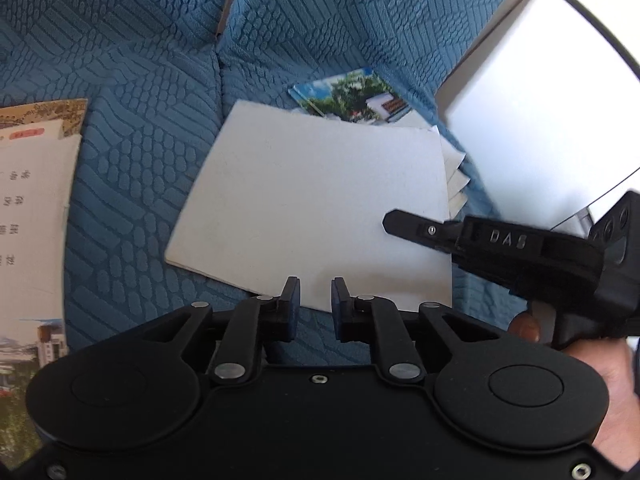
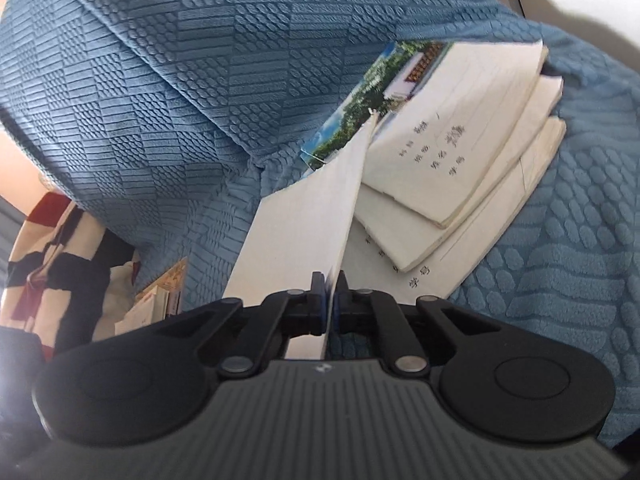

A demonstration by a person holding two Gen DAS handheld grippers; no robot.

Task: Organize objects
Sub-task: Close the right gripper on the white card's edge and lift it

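Note:
A white booklet (image 1: 312, 208) lies on the blue textured sofa cover (image 1: 152, 128), on top of a fanned stack of booklets (image 2: 460, 152) with a photo cover and printed lines. My right gripper (image 2: 330, 284) is shut on the white booklet's (image 2: 304, 232) near edge, and the cover stands tilted up off the stack. In the left wrist view the right gripper (image 1: 394, 222) reaches in from the right over the booklet's right edge. My left gripper (image 1: 316, 292) hovers at the booklet's near edge, with its pads a little apart and nothing pinched between them.
Another printed booklet (image 1: 32, 200) lies at the far left of the sofa. A white box-like surface (image 1: 540, 100) stands to the right. A red, black and cream patterned bag (image 2: 60, 260) sits at the left, with small booklets beside it. A hand (image 1: 600, 380) holds the right gripper.

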